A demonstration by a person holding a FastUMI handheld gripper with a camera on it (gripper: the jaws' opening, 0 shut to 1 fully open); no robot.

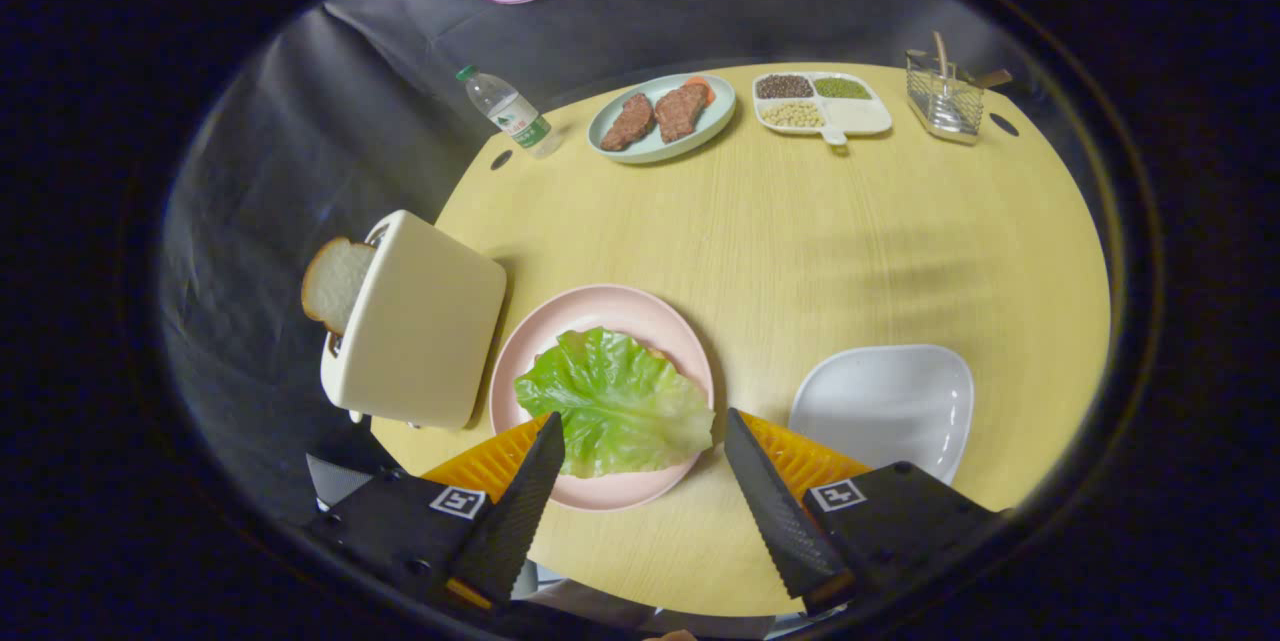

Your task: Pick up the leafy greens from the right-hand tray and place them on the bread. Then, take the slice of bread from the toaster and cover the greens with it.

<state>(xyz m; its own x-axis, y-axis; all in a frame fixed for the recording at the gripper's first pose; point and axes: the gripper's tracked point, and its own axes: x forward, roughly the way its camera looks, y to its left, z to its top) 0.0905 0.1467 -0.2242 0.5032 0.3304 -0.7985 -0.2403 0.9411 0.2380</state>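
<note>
Green leaf (615,403) already on pink plate (602,306) near table (800,241) front edge; right tray (885,406) empty. Bread slice (333,283) in toaster (415,321), uncollected. Hand-held gripper (645,436) spread, holding nothing.

Green lettuce leaf (615,403) lay flat and crinkled on the pink plate (600,306) near centre, covering the bread beneath, white bread slice (335,284) stood upright in the cream toaster (420,326) just left, white tray (885,406) right
</note>
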